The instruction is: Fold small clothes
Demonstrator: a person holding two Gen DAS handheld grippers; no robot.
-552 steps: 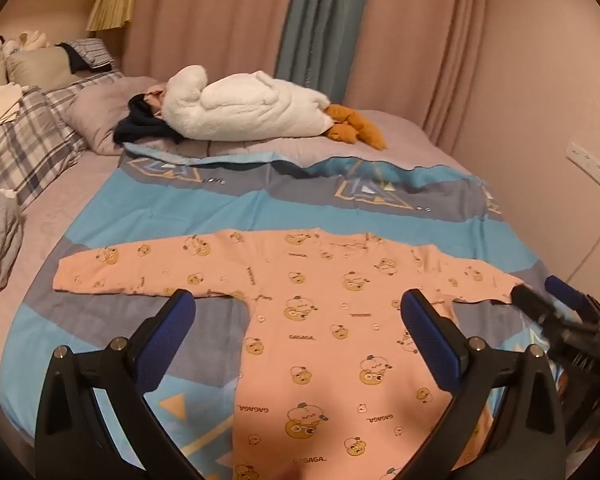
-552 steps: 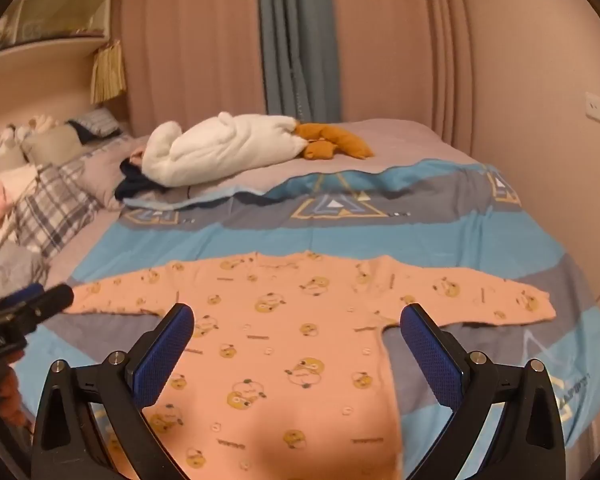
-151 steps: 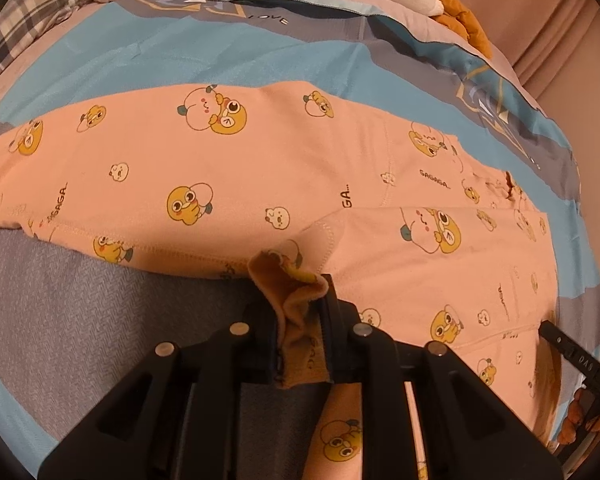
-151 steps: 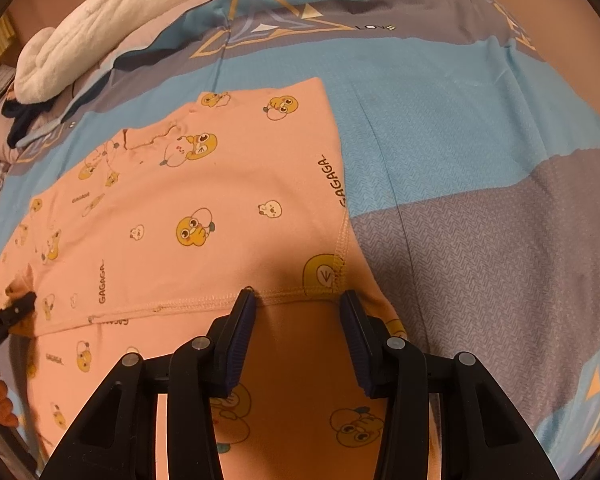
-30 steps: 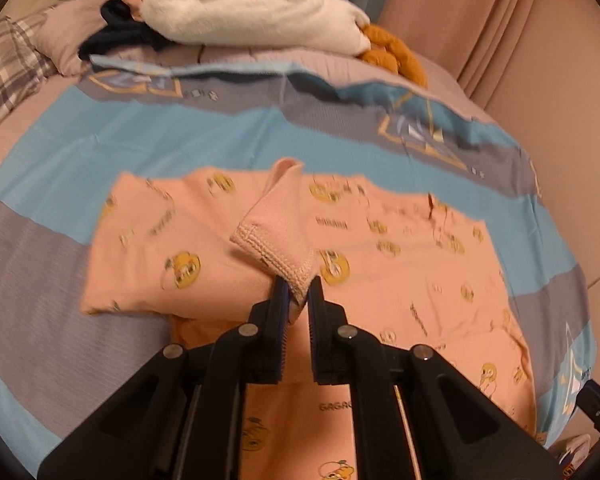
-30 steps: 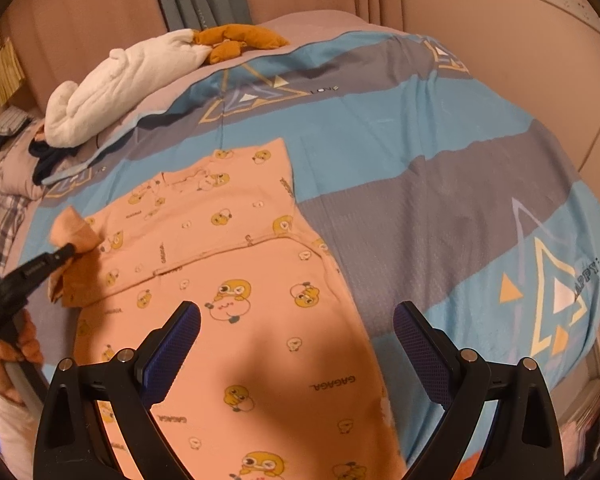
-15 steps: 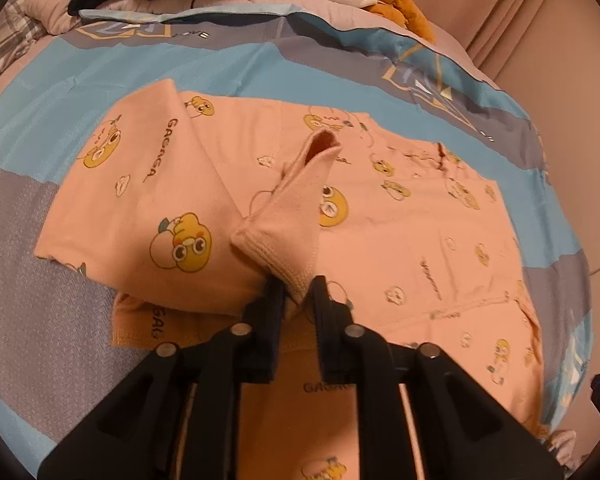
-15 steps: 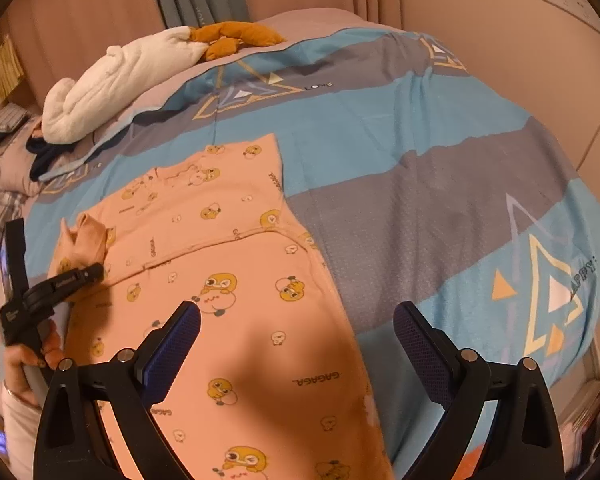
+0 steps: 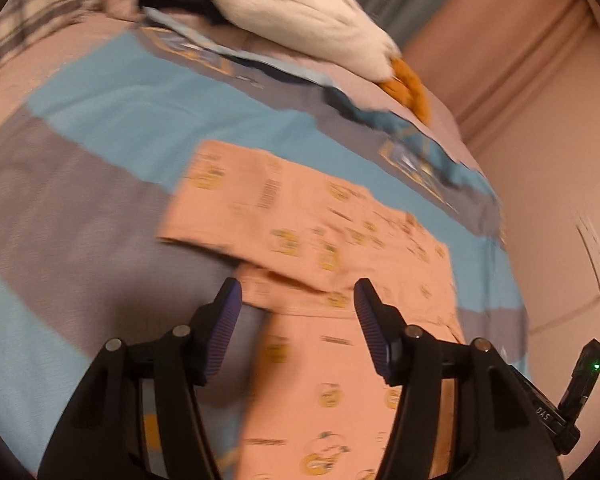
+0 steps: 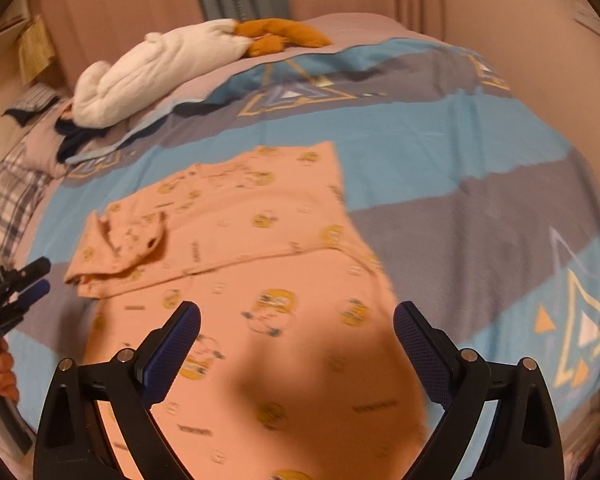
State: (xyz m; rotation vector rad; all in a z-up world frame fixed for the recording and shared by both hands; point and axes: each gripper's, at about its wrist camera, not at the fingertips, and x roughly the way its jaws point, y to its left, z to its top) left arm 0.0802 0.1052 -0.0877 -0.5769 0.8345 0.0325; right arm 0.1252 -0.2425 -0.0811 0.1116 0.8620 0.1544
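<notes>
I see the big bed (image 10: 480,200) with its blue and grey cover, and the peach baby romper (image 10: 260,280) with yellow ducks lies flat on it. Both sleeves look folded in over the chest, so I think the first part is done. The left sleeve (image 10: 128,240) sits a bit bumpy on top. The long bottom part is not folded up yet, so that is still left to do. My left gripper (image 9: 298,312) is opening its jaws, and nothing is between them. My right gripper (image 10: 296,344) has its jaws wide apart, holding nothing, above the romper's lower half.
</notes>
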